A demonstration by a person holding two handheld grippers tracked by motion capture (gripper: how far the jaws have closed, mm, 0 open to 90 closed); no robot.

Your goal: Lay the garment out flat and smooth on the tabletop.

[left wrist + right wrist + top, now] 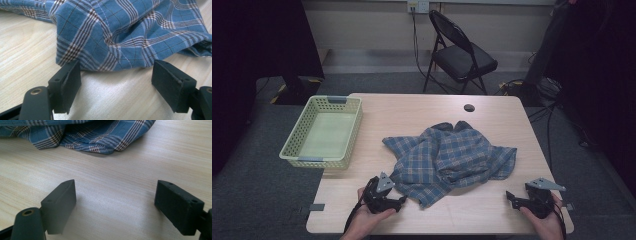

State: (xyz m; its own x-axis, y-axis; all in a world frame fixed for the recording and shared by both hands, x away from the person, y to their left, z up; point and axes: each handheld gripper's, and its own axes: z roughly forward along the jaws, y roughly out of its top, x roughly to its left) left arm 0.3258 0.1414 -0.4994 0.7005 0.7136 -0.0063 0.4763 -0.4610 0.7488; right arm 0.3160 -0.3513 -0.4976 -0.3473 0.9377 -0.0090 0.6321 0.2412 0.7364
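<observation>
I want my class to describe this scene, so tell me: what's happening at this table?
A person holds a gripper in each hand at a wooden table. The left gripper has its jaws open right at the near edge of a crumpled blue plaid shirt. The right gripper, also open, sits apart over bare wood. A green basket stands empty at the left.

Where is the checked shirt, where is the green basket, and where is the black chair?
checked shirt [452,157], high view, middle of the crumpled cloth.
green basket [296,133], high view, its left wall.
black chair [464,62], high view, on the seat.
</observation>
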